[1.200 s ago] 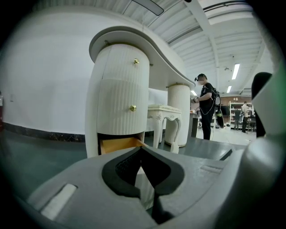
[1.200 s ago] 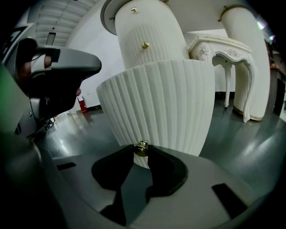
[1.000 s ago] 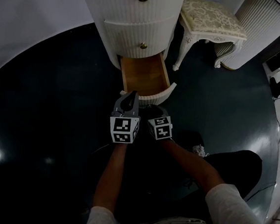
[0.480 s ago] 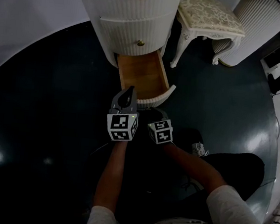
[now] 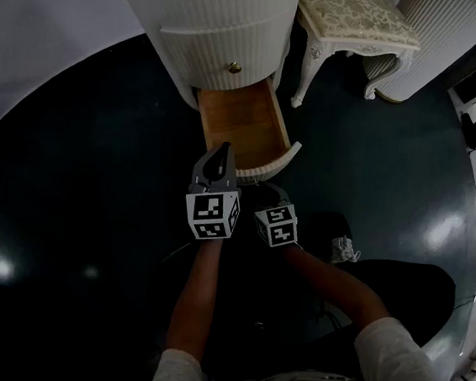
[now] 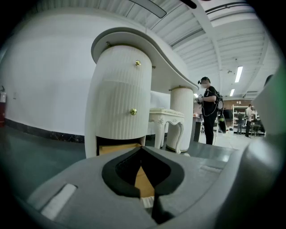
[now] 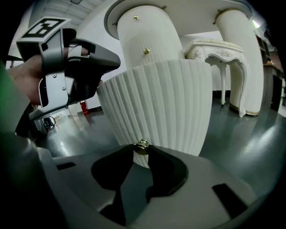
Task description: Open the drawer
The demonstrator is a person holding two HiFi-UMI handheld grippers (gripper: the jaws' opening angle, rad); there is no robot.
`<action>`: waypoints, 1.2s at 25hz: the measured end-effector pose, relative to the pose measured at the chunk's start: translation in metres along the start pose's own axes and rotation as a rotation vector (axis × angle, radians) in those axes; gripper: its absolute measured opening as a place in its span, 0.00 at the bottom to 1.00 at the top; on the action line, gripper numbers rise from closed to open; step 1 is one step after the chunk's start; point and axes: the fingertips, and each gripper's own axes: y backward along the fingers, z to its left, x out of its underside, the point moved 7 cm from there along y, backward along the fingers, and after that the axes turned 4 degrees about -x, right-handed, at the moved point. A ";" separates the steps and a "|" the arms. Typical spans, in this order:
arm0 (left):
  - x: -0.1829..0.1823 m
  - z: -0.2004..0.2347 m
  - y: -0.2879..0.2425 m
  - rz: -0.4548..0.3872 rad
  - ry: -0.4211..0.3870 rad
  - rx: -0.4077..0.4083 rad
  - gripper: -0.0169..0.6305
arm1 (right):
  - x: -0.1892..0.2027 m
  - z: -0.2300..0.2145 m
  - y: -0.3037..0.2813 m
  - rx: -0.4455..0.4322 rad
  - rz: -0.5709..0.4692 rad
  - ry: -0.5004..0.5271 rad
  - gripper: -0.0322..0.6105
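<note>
The bottom drawer (image 5: pixel 270 165) of the white ribbed cabinet (image 5: pixel 205 21) stands pulled out, showing its wooden inside. In the right gripper view the drawer's ribbed front (image 7: pixel 165 103) fills the middle, with a small gold knob (image 7: pixel 142 146) low on it. My right gripper (image 7: pixel 142 150) has its tips on either side of that knob, touching it, and its jaws are opening. In the head view that gripper (image 5: pixel 263 192) sits at the drawer front, its tips hidden. Just left of the drawer's corner, my left gripper (image 5: pixel 218 154) is shut and holds nothing; its tips (image 6: pixel 143 150) meet.
Two upper drawers with gold knobs (image 5: pixel 235 68) stay closed. A white stool with a patterned cushion (image 5: pixel 357 25) stands right of the cabinet. Dark glossy floor (image 5: pixel 90 153) surrounds the hands. A person (image 6: pixel 208 112) stands far off in the left gripper view.
The head view has drifted slightly. Drawer and both grippers keep their places relative to one another.
</note>
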 end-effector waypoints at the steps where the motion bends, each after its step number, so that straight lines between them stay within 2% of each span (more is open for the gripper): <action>1: 0.000 0.001 0.000 0.006 0.018 -0.013 0.04 | 0.001 -0.001 0.000 -0.004 0.005 -0.004 0.23; 4: -0.004 0.000 0.002 0.021 0.073 -0.050 0.04 | 0.006 -0.004 0.005 -0.005 0.047 -0.018 0.26; 6: -0.007 -0.003 0.001 0.034 0.066 -0.073 0.04 | 0.010 -0.008 0.006 -0.001 0.089 -0.022 0.26; 8: -0.014 -0.009 -0.001 0.054 0.011 -0.100 0.04 | 0.010 -0.015 0.009 0.018 0.125 -0.020 0.26; 10: -0.029 -0.016 -0.002 0.061 -0.069 -0.093 0.04 | 0.001 -0.018 0.020 0.035 0.164 -0.038 0.26; 12: -0.044 -0.021 0.003 0.082 -0.109 -0.082 0.04 | -0.015 -0.020 0.037 0.039 0.201 -0.037 0.26; 15: -0.070 -0.020 0.016 0.165 -0.135 -0.073 0.04 | -0.063 -0.015 0.068 0.015 0.219 0.001 0.26; 18: -0.112 -0.016 0.031 0.236 -0.167 -0.055 0.04 | -0.124 -0.001 0.096 -0.030 0.221 0.030 0.26; 20: -0.141 -0.013 0.041 0.280 -0.168 -0.073 0.04 | -0.158 0.012 0.116 -0.064 0.233 0.054 0.26; 24: -0.198 -0.015 0.063 0.346 -0.133 -0.115 0.04 | -0.222 0.039 0.162 -0.084 0.264 0.061 0.26; 27: -0.236 -0.030 0.082 0.376 -0.076 -0.109 0.04 | -0.263 0.050 0.198 -0.081 0.272 0.044 0.25; 30: -0.277 -0.050 0.105 0.408 -0.052 -0.082 0.04 | -0.304 0.059 0.233 -0.067 0.267 0.013 0.25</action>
